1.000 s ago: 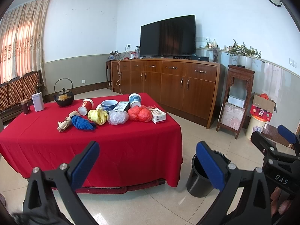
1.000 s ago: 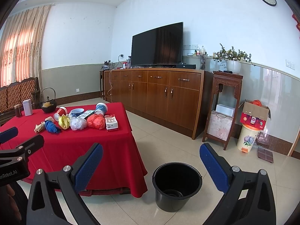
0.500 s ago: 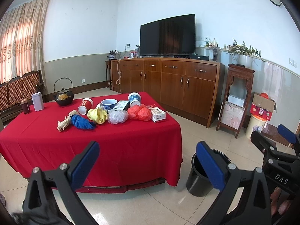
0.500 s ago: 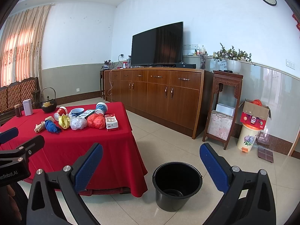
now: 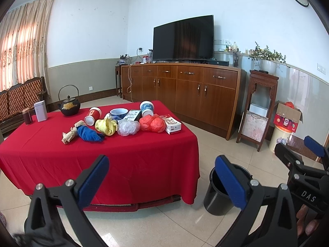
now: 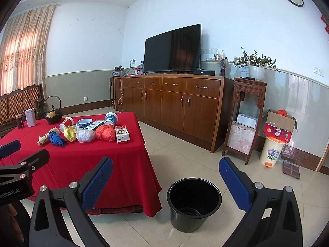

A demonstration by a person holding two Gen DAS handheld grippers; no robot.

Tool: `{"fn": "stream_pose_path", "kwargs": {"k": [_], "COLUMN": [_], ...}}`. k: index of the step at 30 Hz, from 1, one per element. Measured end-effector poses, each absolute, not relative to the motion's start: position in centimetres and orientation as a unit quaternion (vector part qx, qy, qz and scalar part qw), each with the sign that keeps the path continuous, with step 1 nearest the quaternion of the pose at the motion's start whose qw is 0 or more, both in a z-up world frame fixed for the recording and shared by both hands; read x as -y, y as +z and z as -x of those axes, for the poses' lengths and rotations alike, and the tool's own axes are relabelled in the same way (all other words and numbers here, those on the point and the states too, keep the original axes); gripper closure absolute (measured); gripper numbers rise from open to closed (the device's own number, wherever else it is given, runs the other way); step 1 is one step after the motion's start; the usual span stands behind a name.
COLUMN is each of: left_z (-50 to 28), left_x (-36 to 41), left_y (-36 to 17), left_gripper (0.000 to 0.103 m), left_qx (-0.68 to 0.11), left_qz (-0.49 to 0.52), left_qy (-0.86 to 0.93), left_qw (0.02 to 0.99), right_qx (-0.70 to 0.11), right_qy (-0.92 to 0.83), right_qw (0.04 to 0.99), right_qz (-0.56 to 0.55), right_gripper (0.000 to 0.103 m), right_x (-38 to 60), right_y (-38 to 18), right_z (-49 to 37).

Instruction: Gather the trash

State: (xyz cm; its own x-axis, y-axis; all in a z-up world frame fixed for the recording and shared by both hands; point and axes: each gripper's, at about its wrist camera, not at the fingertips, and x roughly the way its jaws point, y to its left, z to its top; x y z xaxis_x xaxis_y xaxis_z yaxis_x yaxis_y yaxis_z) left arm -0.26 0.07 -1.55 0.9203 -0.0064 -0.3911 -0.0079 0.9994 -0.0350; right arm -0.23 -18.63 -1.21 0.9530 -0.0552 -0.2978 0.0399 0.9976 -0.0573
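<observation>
Black bucket (image 6: 194, 203) stands on open floor beside table (image 6: 123, 164) corner

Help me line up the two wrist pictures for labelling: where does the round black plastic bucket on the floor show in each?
Left wrist: the round black plastic bucket sits lower right, partly hidden behind a blue gripper finger.
Right wrist: the bucket stands low, right of centre, wholly in view and looking empty.
Shared landmark: the hanging corner of the red tablecloth, just left of the bucket in both.

Glossy floor tiles (image 6: 185, 156) — matt tablecloth (image 6: 102, 154)
</observation>
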Motion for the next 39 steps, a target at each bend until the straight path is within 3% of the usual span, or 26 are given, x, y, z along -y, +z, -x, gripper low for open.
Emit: {"fn": "stream_pose_path", "kwargs": {"k": [28,39], "left_z": [0.4,-2.6], "left_x": [0.4,-4.8], "left_y": [-2.0,-1.6], "left_gripper": [0.000,0.000], "left_qx": [-0.203,-0.207], "left_qz": [0.019,0.045], "left_qy": [0.006,0.052], "left_qw": [0.979,0.976], "right_qx": [-0.163,-0.216], "right_qy": [0.007,0.075], "right_qw": [0.986,0.972], "right_qz": [0.024,0.045], "right_gripper": [0.000,0.000], "right_x": [17.9,16.5], "right_y": [-1.2,-2.6], "right_z": [-0.6,-6.0]}}
